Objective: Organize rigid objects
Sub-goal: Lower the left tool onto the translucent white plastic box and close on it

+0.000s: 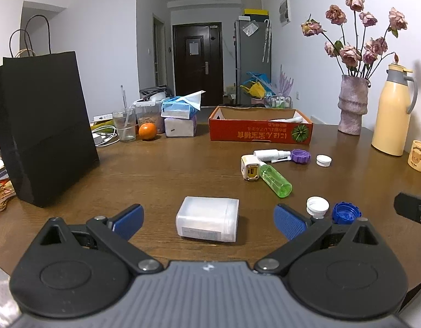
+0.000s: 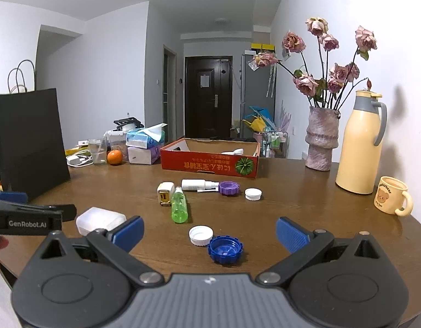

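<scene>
Translucent white plastic case (image 1: 207, 220) lies flat on the counter (image 1: 161, 169) between the wide-open, empty left tongs (image 1: 209, 218); best lower further, close squarely on its long sides, then carry to the orange box (image 1: 261, 131); right tongs (image 2: 210, 235) also open, empty.

Black hand-held gripper (image 1: 209, 220), blue pads (image 1: 129, 220)

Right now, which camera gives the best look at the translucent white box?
The left wrist view: the translucent white box lies whole and centered between the open left claw fingers. In the right wrist view it sits off left, partly hidden behind the right claw's finger.
</scene>
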Motion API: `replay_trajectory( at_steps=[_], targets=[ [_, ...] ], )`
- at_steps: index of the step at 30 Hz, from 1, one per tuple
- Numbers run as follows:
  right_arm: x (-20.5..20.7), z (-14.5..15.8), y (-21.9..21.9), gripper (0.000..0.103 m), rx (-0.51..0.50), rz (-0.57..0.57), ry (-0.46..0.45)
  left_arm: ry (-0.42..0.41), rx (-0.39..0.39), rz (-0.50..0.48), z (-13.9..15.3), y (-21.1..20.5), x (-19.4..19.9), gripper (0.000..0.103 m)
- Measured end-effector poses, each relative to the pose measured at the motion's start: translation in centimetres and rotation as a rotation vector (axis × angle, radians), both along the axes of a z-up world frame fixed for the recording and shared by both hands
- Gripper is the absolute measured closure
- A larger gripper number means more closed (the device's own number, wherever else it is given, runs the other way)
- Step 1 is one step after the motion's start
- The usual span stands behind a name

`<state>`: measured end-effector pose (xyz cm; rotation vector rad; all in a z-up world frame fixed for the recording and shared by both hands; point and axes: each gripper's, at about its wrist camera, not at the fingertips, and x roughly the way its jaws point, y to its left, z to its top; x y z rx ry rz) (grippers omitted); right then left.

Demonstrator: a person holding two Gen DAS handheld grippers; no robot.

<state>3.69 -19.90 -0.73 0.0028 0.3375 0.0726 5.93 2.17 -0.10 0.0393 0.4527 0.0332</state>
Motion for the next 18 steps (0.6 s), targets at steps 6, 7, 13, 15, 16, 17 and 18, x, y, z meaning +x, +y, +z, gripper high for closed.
replay_trajectory(
  at_steps=[6,7,13,15,16,17,18],
  targets=[
    [-0.2,-0.2,0.2,0.0,0.0,0.007,0.009,-0.003,-0.009,0.006,-0.1,0.0,-0.3,0.0],
    [-0.2,-0.3,0.2,0.0,0.002,0.007,0.011,-0.001,-0.009,0.007,-0.2,0.0,-0.3,0.0],
    [0.3,-0.7,0.0,0.0,0.007,0.002,0.024,0.014,-0.006,0.017,-0.7,0.2,0.1,0.0],
    [0.6,-0.9,-0.2,0.0,0.011,-0.001,0.031,0.026,-0.005,0.02,-1.1,0.2,0.4,0.0],
    [0.8,-1.1,-0.2,0.0,0.012,-0.003,0.035,0.032,-0.004,0.022,-1.3,0.2,0.6,0.0],
    [0.9,-1.2,-0.3,0.0,0.014,-0.005,0.039,0.039,-0.002,0.024,-1.5,0.2,0.8,0.0],
    [1.1,-1.4,-0.4,0.0,0.016,-0.006,0.043,0.046,-0.001,0.026,-1.7,0.2,1.0,0.0]
  ],
)
